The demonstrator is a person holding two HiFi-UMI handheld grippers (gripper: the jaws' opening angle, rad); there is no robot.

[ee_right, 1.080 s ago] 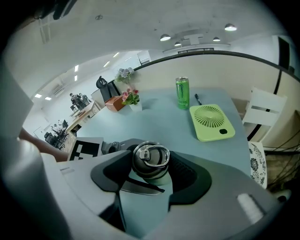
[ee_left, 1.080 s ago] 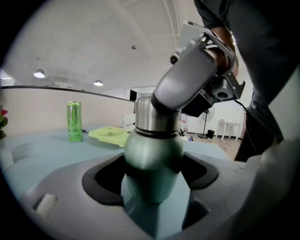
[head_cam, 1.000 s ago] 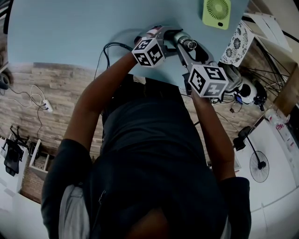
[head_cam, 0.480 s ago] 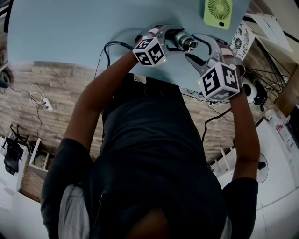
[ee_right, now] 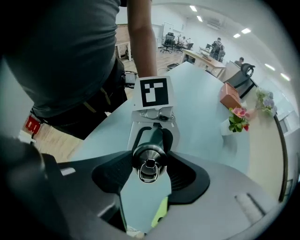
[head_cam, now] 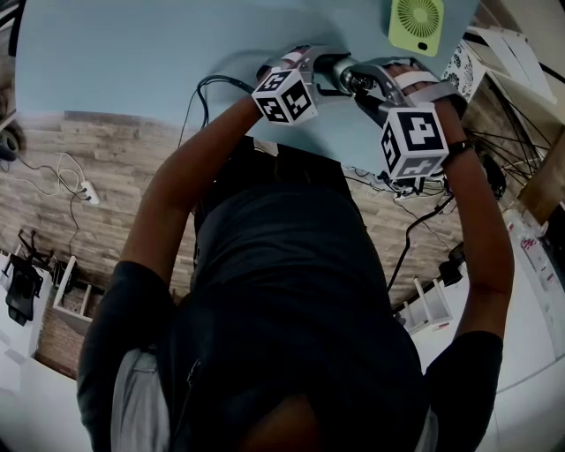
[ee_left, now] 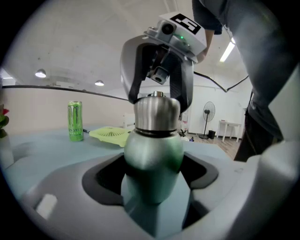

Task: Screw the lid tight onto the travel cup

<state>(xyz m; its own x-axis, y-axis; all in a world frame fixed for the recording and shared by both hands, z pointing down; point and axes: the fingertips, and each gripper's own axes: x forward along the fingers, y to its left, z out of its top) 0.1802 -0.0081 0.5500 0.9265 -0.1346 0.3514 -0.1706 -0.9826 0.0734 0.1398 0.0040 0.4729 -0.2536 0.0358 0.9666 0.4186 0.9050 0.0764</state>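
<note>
Right gripper view: lid (ee_right: 149, 165) clamped by right hand-held gripper (ee_right: 150, 174)

1. Pale blue table (head_cam: 132, 62) with a rounded near edge
2. Green fan (head_cam: 413, 25) lies flat on it, by the far edge in the head view
3. Green can (ee_left: 74, 121) stands upright near the fan
4. Black cable (head_cam: 210, 81) loops over the near edge
5. Pink box (ee_right: 229, 96) and a white pot of flowers (ee_right: 236, 121) sit near each other, well apart from the near edge
</note>
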